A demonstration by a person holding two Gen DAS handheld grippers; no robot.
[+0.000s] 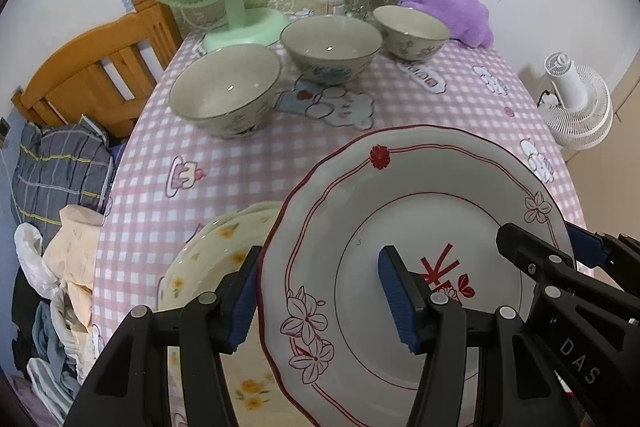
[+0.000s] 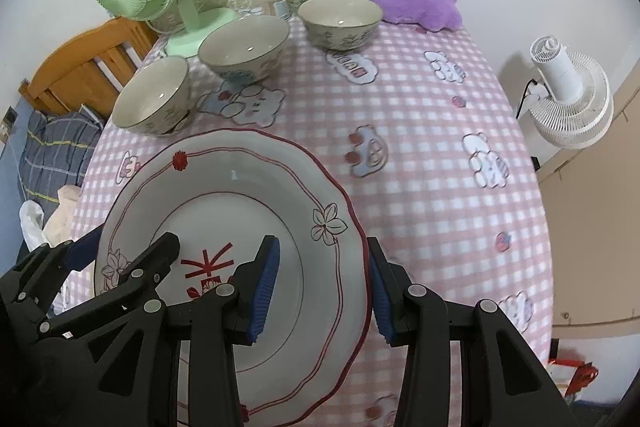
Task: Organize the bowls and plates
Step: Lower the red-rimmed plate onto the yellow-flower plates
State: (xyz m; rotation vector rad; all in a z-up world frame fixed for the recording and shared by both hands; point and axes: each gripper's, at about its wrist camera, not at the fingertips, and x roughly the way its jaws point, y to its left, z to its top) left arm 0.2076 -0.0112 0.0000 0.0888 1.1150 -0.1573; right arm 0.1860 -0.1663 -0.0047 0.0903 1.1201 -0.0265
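Two grippers share one load: the left gripper [image 1: 320, 297] straddles the near-left rim of the white plate [image 1: 432, 211], one blue ribbed pad outside the edge and one over the well, and the right gripper [image 2: 322, 291] does the same on the opposite rim. Whether the pads actually press the rim I cannot tell; the plate appears to be off the cloth, carried between them. It is glazed ceramic, stiff, probably heavy for its thinness, slick and breakable, with a scalloped red-lined edge and flower prints; the flat rim band is the sensible hold, taken on two opposite sides so it cannot tip. Just left of the white plate, lower, lies a cream plate [image 1: 208, 259] with yellow flowers. Beyond the white plate three deep glazed bowls [image 1: 330, 47] stand in a row on the pink checked tablecloth [image 2: 420, 155], soft and wrinkle-prone.
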